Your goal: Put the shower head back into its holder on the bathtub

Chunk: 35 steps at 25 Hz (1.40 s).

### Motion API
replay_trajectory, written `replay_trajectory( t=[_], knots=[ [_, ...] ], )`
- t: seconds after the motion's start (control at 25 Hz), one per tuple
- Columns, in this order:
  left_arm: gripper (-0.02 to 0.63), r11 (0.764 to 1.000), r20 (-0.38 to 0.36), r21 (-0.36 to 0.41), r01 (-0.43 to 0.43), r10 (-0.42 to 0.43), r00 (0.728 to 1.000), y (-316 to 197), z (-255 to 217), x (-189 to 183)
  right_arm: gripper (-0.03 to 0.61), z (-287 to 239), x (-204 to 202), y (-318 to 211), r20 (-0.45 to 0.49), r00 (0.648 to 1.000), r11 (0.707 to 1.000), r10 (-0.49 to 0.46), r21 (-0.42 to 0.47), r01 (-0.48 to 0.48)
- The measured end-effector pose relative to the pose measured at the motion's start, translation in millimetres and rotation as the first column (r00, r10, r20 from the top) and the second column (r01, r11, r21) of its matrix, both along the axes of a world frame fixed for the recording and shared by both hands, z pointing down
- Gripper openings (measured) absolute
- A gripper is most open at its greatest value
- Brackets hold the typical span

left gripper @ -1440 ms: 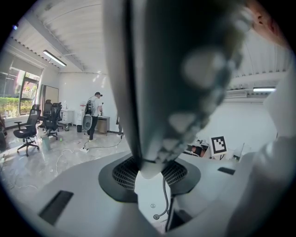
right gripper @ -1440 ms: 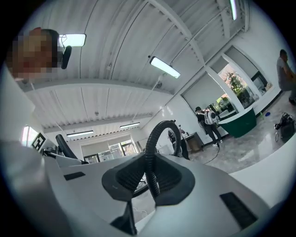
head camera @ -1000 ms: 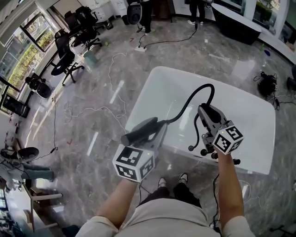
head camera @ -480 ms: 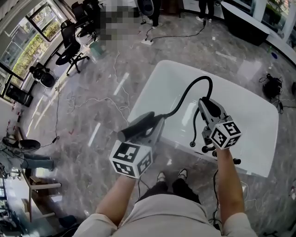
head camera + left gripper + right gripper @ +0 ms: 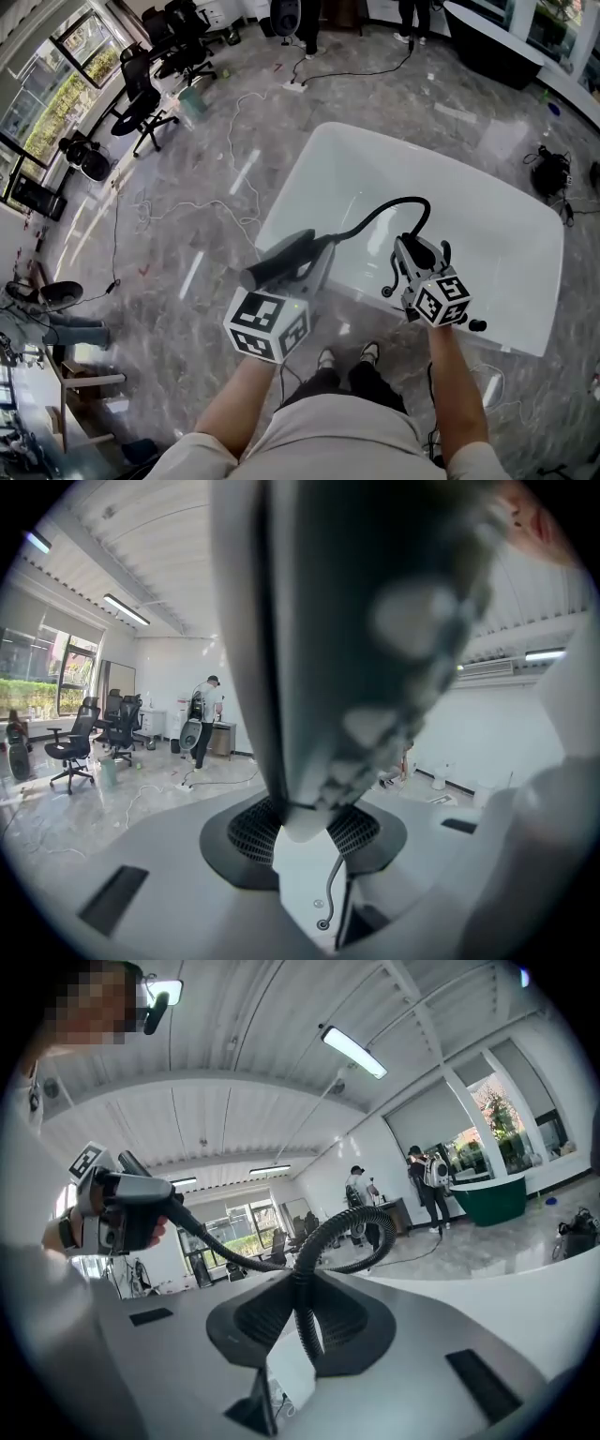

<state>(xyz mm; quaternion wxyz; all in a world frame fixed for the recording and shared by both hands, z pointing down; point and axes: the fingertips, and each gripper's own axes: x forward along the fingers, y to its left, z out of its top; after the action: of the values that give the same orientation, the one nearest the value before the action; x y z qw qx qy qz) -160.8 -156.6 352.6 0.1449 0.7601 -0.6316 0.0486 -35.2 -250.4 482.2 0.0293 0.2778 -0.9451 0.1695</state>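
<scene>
- Shower head [image 5: 279, 262] sits clamped in our left gripper [image 5: 309, 269]. In the left gripper view its dark grey body [image 5: 356, 621] fills the gap, and the jaws press on it from both sides.
- We hold it over the near-left corner of the white bathtub [image 5: 506, 244], and it is not resting in any holder.
- Its hose [image 5: 375, 217], black and ribbed, leaves the shower head, arcs over the tub's near end and drops to our right gripper [image 5: 412, 251].
- The right gripper's jaws are narrowed onto that hose. The right gripper view shows the hose [image 5: 305, 1321] pinched between them, then looping away to the left, where the shower head [image 5: 131, 1208] shows in the other gripper.
- We see a small dark fitting [image 5: 473, 325] on the tub's near rim, just beside our right gripper. We cannot tell whether it is the holder.
- Our shoes [image 5: 370, 354] stand on the grey marble floor [image 5: 187, 216], close to the tub's near edge.
- Black office chairs [image 5: 155, 70] stand well apart at the upper left, and a thin cable [image 5: 234, 122] trails across the floor between them and the tub.
</scene>
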Motion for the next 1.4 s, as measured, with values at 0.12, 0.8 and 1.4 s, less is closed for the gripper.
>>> replay_trajectory(
  t=[0.12, 0.8, 1.4],
  knots=[
    [0.132, 1.0, 0.007, -0.002, -0.007, 0.007, 1.0, -0.1, 0.4, 7.2, 0.069, 27.4, 7.5, 14.1, -0.079, 0.997, 1.0, -0.009, -0.005, 0.008],
    [0.132, 0.993, 0.005, 0.059, -0.101, 0.101, 0.995, -2.3, -14.0, -19.7, 0.069, 64.8, 51.7, 57.3, -0.447, 0.894, 0.999, -0.003, -0.044, -0.019],
    [0.132, 0.972, -0.055, 0.072, -0.225, 0.229, 0.972, 3.5, -0.8, -18.3, 0.069, 56.3, 47.3, 155.6, -0.49, 0.839, 0.962, -0.235, -0.24, 0.129]
  ],
)
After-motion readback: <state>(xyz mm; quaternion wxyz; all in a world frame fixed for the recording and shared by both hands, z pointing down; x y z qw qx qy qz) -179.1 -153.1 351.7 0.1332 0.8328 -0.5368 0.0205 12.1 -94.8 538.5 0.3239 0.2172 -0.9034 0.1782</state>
